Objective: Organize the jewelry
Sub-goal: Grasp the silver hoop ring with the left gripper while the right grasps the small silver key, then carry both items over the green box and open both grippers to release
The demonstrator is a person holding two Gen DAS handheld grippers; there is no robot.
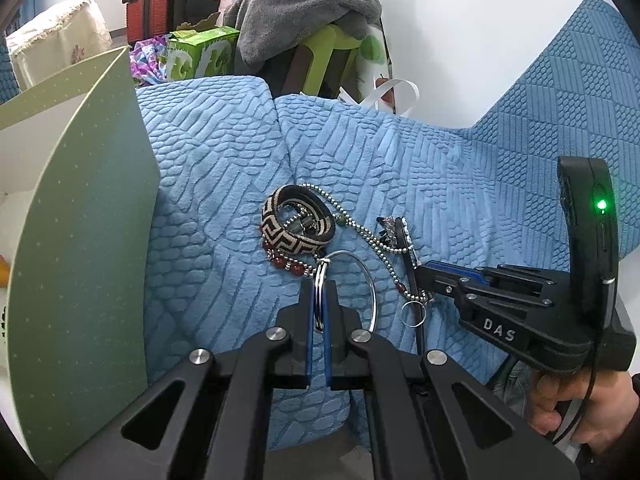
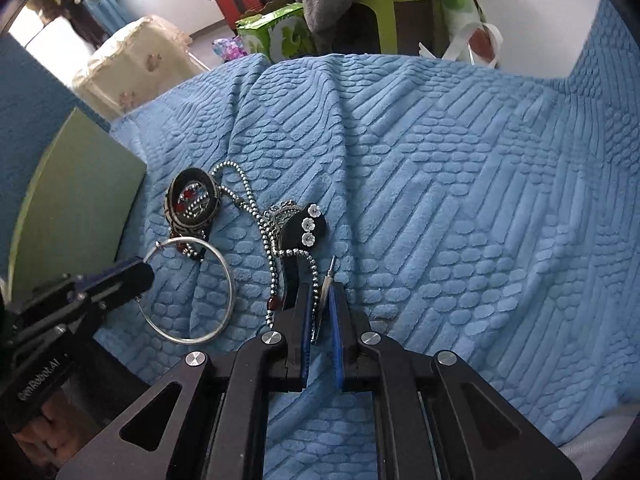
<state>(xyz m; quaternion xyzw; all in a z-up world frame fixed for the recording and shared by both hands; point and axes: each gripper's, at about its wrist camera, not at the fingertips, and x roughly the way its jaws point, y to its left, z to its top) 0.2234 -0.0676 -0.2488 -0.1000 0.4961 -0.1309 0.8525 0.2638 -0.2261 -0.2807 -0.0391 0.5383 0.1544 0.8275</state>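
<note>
A jewelry pile lies on the blue textured cover. My left gripper is shut on a thin silver hoop bangle; the bangle also shows in the right wrist view. Beyond it lie a black-and-beige woven bangle, a red bead bracelet and a silver bead chain. My right gripper is shut on the metal pin of a black hair stick with white flowers. The right gripper also shows in the left wrist view.
A pale green open box stands at the left, its flap upright; it also shows in the right wrist view. Past the cover's far edge are a green stool, grey clothes and a green carton.
</note>
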